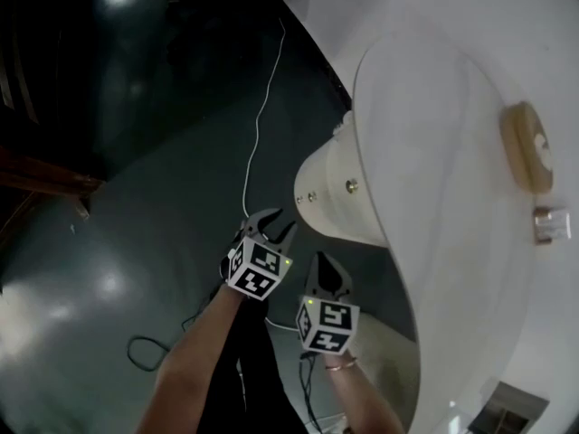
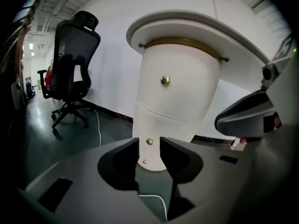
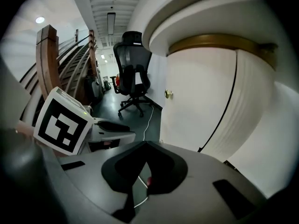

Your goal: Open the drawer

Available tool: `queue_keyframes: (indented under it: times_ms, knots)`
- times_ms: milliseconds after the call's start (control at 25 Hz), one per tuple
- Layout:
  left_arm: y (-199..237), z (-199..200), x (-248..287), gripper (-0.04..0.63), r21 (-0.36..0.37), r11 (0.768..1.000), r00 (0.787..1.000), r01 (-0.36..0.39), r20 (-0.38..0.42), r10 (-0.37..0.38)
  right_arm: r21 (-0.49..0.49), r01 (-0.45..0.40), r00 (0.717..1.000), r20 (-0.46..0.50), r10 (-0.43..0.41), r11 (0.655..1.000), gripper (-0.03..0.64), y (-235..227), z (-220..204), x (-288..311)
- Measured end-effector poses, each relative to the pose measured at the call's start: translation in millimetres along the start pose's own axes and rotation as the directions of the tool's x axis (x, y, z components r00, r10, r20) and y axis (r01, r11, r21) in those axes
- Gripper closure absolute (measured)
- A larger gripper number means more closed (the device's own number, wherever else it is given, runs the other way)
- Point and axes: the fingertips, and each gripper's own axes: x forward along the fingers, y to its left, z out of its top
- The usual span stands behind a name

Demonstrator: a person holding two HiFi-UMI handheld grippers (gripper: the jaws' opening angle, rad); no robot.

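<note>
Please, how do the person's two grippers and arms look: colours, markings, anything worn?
The left gripper and the right gripper both have black jaws on grey bodies. Each carries a white cube with black square markers and a small green light. No sleeves are visible. A thin bracelet circles the right wrist.

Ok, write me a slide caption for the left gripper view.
Left gripper, jaws open, frames a brass knob of the white cylindrical drawer unit beneath a round tabletop; office chair behind.

Office: mesh swivel chair [image 2: 74,59], ceiling strip lights [image 3: 111,18].
</note>
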Motion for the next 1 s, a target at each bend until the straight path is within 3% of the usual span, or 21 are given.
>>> queue_keyframes:
  times_ms: [400,640,1000]
  knots:
    - [1,-30,91,0.453,0.086,0.993,0.996,0.084,-0.030,-0.081,-0.051,0.060,0.997,-0.048,-0.063,0.997,0.614,-26,-41,62]
    - [-1,-36,131,0.448,0.138,0.981,0.989,0.139,-0.067,-0.131,-0.028,0.099,0.992,-0.077,-0.101,0.995,0.614,-47,-59,76]
    - [-3,-40,165,0.449,0.161,0.970,0.980,0.181,-0.117,-0.163,-0.005,0.120,0.986,-0.113,-0.120,0.993,0.614,-61,-73,93]
